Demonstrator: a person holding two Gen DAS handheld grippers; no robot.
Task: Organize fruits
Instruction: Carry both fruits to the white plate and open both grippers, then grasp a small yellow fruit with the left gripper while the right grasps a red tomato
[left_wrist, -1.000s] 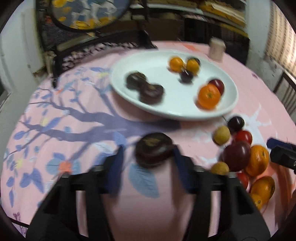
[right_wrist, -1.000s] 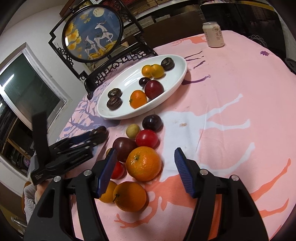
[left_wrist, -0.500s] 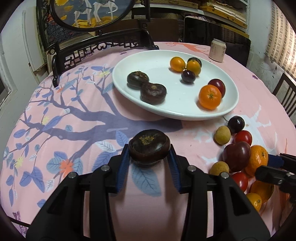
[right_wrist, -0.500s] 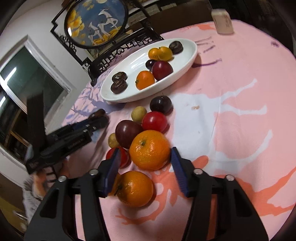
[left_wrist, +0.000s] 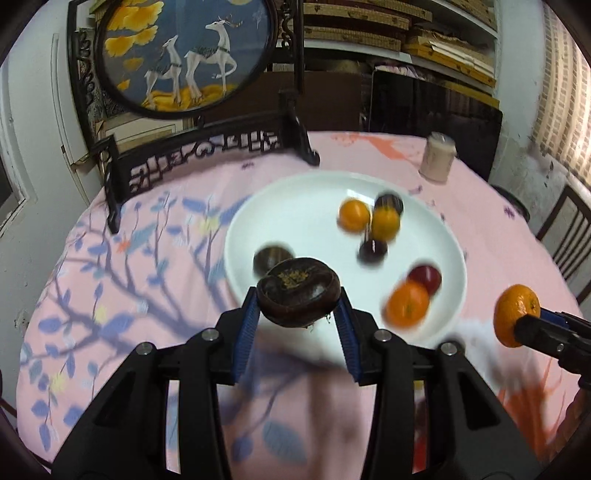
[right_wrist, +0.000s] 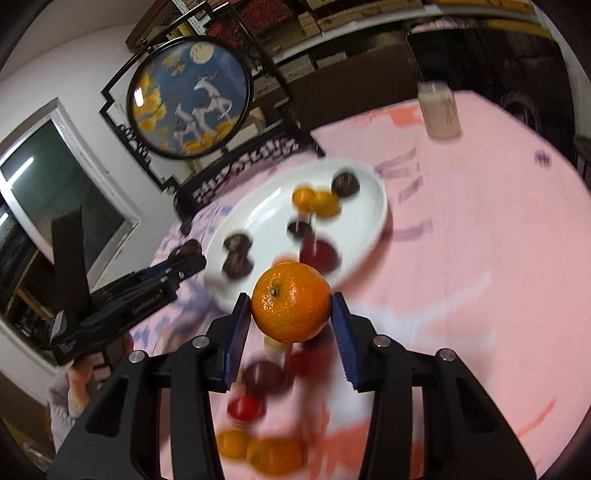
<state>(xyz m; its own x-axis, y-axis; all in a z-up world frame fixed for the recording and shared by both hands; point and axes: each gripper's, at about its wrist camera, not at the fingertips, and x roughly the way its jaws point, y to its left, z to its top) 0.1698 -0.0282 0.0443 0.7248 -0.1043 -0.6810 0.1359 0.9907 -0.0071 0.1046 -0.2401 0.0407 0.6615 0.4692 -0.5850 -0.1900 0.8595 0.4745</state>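
My left gripper (left_wrist: 297, 325) is shut on a dark brown fruit (left_wrist: 298, 297) and holds it in the air just before the near rim of the white plate (left_wrist: 306, 206). My right gripper (right_wrist: 291, 325) is shut on an orange (right_wrist: 291, 301), lifted above the table; it also shows in the left wrist view (left_wrist: 515, 319). The plate (right_wrist: 376, 206) holds several fruits: small oranges (left_wrist: 354, 215), dark fruits (left_wrist: 373, 249), a red plum (left_wrist: 424, 278) and an orange (left_wrist: 407, 304). Loose fruits (right_wrist: 264, 376) lie blurred on the cloth under my right gripper.
A pink flowered cloth (left_wrist: 110, 295) covers the round table. A can (left_wrist: 437, 157) stands behind the plate. A round deer screen on a black stand (left_wrist: 184, 55) is at the table's far left edge. A chair (left_wrist: 569, 236) is at the right.
Both grippers have risen from the table. The left has lifted the dark fruit toward the plate. The right has closed on the orange and lifted it off the pile.
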